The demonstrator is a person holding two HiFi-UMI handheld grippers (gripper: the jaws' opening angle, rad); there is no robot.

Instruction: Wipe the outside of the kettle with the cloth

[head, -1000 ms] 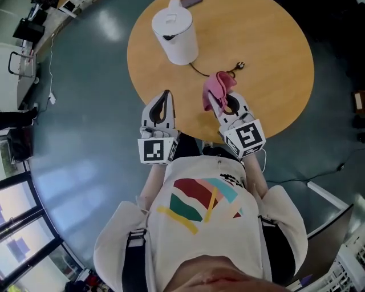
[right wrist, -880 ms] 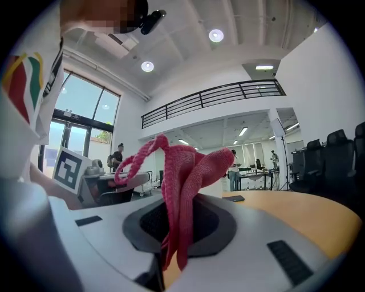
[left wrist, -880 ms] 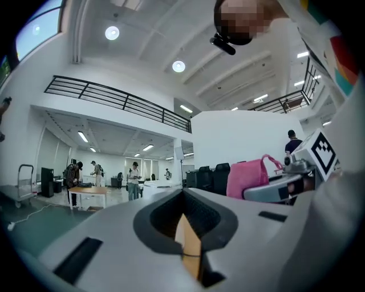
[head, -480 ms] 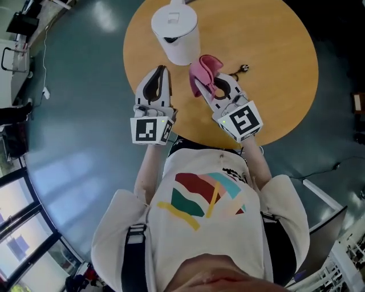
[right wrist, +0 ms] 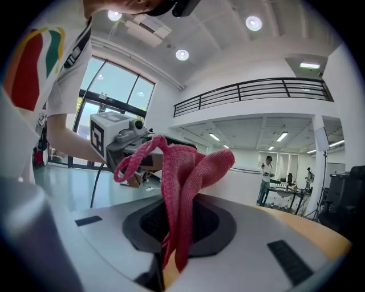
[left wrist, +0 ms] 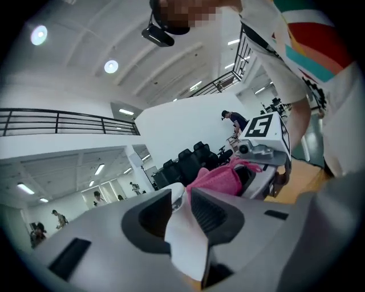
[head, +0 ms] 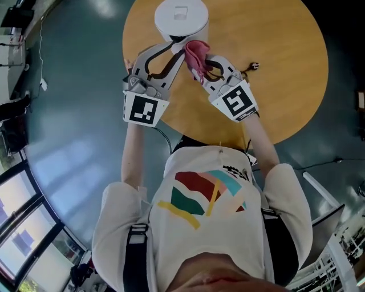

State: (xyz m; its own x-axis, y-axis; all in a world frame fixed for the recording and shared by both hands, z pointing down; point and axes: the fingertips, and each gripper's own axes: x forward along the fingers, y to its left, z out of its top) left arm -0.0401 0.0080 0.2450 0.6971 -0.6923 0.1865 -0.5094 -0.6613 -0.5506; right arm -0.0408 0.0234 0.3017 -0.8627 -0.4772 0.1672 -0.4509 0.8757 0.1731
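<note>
A: Your right claw (right wrist: 179,208) is clamped on the pink cloth (head: 195,52). The cloth stands up out of the jaws in loose folds, with a small loop hanging off one side.

B: Agreed. Your left claw (head: 174,47) has just been opening, and its jaws stand a little apart. The white of the kettle (head: 181,16) shows in the gap between them. I can't tell whether the pads touch it.

A: From your head view, the two claws point inward and nearly meet. The left tips are at the kettle's near side, and the cloth is just to their right.

B: The cloth sits close against the kettle's lower wall, though I can't say that it is touching.

A: Each claw's marker cube faces up toward you, the left one (head: 141,108) over the worktop's near edge and the right one (head: 235,102) over the wood.

B: The kettle stands upright with its lid on, at the far side of the round wooden worktop (head: 285,68).

A: A dark cord (head: 251,67) lies on the wood just to the right of your right claw.

B: Around the worktop there is blue-grey floor (head: 74,114).
</note>
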